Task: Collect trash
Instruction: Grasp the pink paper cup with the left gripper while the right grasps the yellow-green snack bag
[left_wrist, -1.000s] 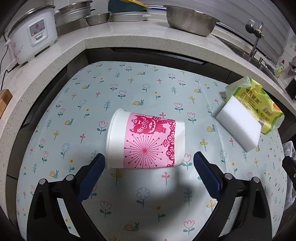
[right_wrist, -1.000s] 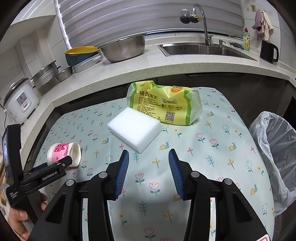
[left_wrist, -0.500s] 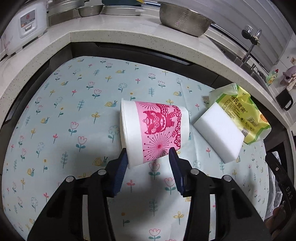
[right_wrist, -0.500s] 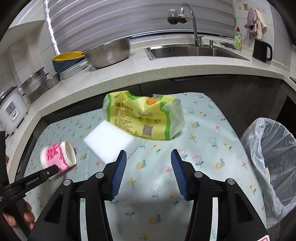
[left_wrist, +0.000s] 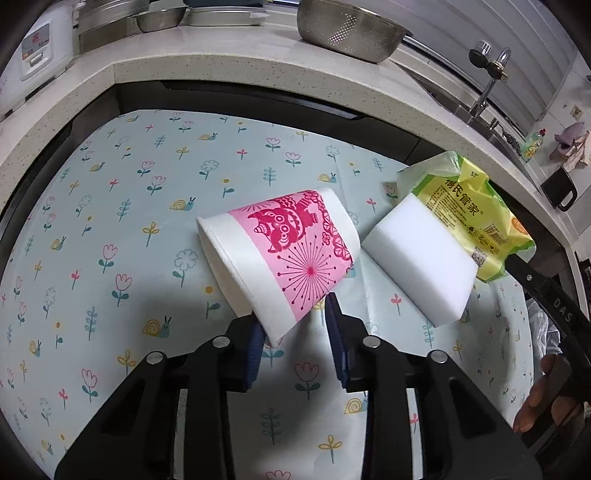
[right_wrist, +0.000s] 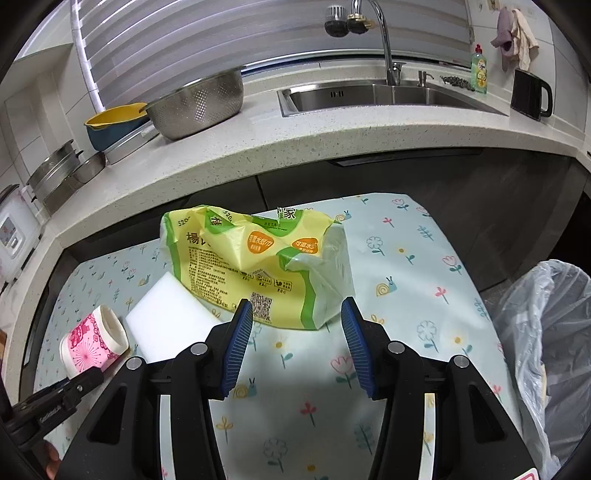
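Since a second ago your left gripper (left_wrist: 295, 328) has pinched the cup (left_wrist: 280, 254), lifting it; your right gripper (right_wrist: 297, 345), jaws spread, nears the wrapper (right_wrist: 255, 266) at 12 o'clock, nothing visibly in the bag (right_wrist: 546, 332) at 3 o'clock.

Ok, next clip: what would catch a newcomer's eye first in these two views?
The pink-and-white paper cup, tilted and pinched at its rim by the left gripper, dominates the left wrist view. In the right wrist view, the crumpled yellow-green plastic package lies on the floral tablecloth just ahead of the open right gripper, partly over a white foam block. A clear-bag-lined bin waits at the right edge.
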